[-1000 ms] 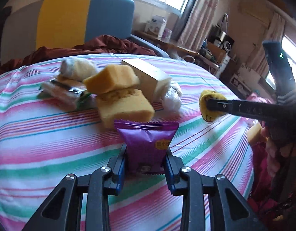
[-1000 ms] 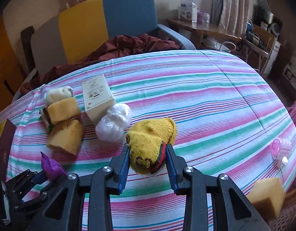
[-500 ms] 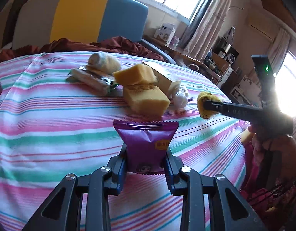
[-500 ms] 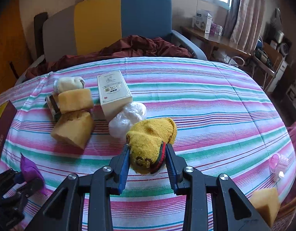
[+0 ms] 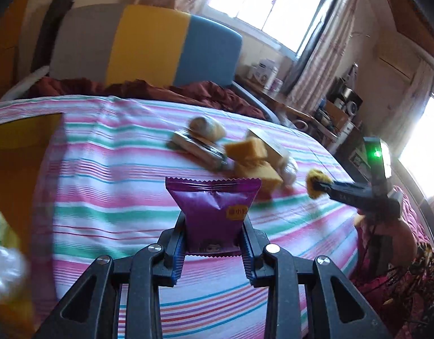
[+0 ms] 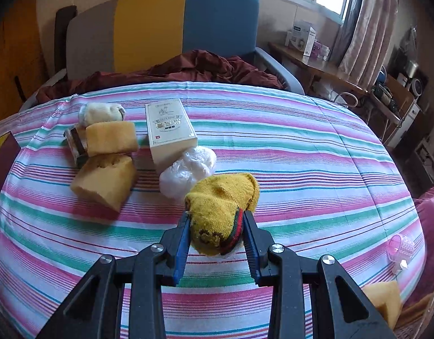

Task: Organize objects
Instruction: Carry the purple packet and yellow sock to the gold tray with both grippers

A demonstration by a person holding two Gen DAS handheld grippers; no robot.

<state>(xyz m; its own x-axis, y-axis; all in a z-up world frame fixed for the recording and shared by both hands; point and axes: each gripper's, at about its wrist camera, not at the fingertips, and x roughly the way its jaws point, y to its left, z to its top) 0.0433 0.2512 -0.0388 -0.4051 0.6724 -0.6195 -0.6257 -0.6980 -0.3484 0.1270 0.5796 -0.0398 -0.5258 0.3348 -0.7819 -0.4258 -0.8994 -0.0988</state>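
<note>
My left gripper (image 5: 214,251) is shut on a purple snack packet (image 5: 212,209) and holds it above the striped tablecloth (image 5: 109,186). My right gripper (image 6: 216,240) is shut on a rolled yellow sock (image 6: 221,206) with a red and green cuff, held over the cloth (image 6: 315,169); it also shows at the right of the left wrist view (image 5: 315,183). A cluster lies beyond: two yellow sponges (image 6: 104,163), a cream box (image 6: 170,130), a white plastic bag (image 6: 188,169), a cream rolled sock (image 6: 101,113) and a wrapped bar (image 6: 75,144).
A yellow box (image 5: 19,147) with maroon sides stands at the table's left; its edge shows in the right wrist view (image 6: 2,161). A pink cup (image 6: 401,245) and another sponge (image 6: 383,302) sit at the right edge. A chair (image 6: 166,28) with dark red cloth stands behind.
My left gripper has swung left and back with the purple packet, bringing the yellow box into view. My right gripper has drawn back slightly with the yellow sock.
</note>
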